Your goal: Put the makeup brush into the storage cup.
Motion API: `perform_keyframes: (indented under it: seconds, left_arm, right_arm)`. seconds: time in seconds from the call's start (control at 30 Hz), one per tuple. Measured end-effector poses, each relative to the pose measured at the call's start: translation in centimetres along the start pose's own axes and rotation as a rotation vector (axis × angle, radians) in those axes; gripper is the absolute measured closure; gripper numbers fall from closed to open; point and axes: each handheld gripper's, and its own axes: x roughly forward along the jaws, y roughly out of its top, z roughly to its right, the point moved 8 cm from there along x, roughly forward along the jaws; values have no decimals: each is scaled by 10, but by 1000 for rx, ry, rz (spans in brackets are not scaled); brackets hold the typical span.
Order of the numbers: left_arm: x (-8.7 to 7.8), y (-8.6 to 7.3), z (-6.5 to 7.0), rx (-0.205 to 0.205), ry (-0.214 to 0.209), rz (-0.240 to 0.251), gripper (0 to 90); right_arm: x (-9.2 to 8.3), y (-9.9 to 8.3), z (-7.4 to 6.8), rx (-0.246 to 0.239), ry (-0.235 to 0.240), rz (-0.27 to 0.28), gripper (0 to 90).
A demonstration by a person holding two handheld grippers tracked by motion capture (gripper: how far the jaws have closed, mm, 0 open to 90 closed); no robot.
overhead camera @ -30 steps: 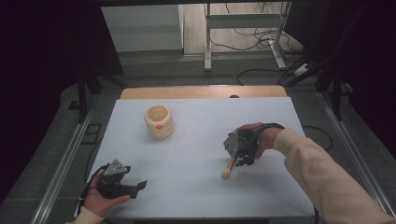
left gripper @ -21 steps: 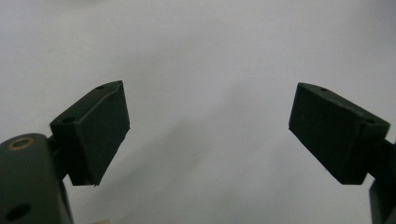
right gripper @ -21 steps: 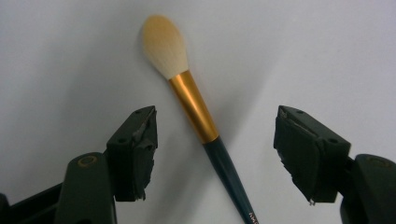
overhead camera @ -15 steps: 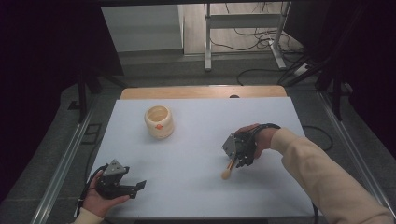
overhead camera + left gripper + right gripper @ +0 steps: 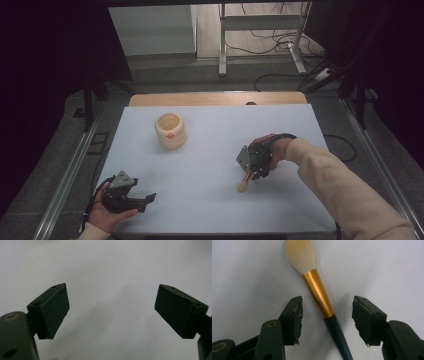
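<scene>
- Right gripper (image 5: pixel 327 307), jaws just closing but not yet touching, straddles a makeup brush with dark green handle, gold ferrule and pale bristles (image 5: pixel 322 300) lying on the white table (image 5: pixel 210 165).
- Left gripper (image 5: pixel 111 307) rests wide open, holding nothing.
- A cream round pot (image 5: pixel 170 130) stands well apart.

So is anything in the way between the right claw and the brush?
No. The brush lies on the table between the right claw's open jaws, which have just been closing; only bare tabletop separates pads and handle.
</scene>
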Motion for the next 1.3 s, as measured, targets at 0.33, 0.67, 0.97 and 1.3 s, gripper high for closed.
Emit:
perform_keyframes:
  seconds: [0.33,0.67,0.97,1.3]
  left_arm:
    - [0,0,0,4,-3,-2,134]
    - [1,0,2,13,-6,-6,135]
    - [1,1,2,12,-8,-5,136]
    - [1,0,1,10,-6,-5,136]
  right_arm:
    - [4,-3,1,4,19,-5,466]
    - [4,-3,2,-5,84,0,541]
    - [4,-3,3,-61,97,3,597]
    - [3,-2,6,-97,96,1,762]
